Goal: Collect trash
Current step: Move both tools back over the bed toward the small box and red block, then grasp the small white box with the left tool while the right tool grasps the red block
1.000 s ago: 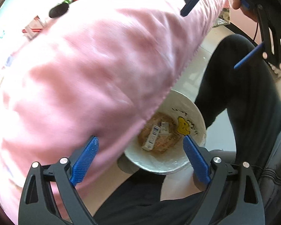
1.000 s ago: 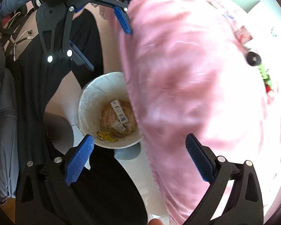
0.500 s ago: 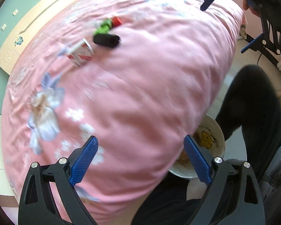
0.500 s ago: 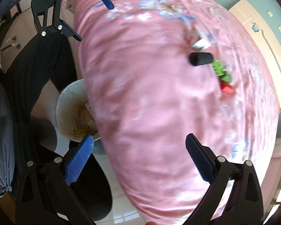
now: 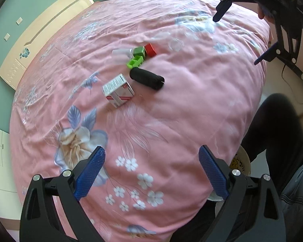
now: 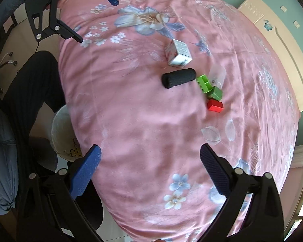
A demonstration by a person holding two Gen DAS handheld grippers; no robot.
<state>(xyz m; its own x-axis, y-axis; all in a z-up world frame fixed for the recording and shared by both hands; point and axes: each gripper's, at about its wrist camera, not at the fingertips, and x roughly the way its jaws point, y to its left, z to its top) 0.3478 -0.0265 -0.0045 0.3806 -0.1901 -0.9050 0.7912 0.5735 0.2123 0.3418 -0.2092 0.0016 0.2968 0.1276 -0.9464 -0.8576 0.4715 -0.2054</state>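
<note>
The left gripper (image 5: pixel 150 173) is hovering with its blue ribbed fingers spread wide and nothing between them, over the near edge of the pink flower-printed bedspread (image 5: pixel 192 104). The right gripper (image 6: pixel 150 171) is hanging likewise, fully spread and empty-handed.

The trash is lying well ahead, far out on the bed: a white and red cardboard box (image 5: pixel 118 91), just right of it a black ribbed cylinder (image 5: pixel 147 78), then a bright green plastic piece (image 5: pixel 135 61), a darker green block (image 5: pixel 139 50), a small red block (image 5: pixel 150 49) and a clear plastic cup (image 5: pixel 119 54), all bunched close. The white round bin (image 6: pixel 63 133) is sitting on the floor at the near edge, half hidden by the bedding.

Because the pieces are crowding each other on soft fabric, a wide-spread grab is likely to nudge neighbours or pinch cloth, and the cylinder could roll away. The clear cup is looking easy to crush.
</note>
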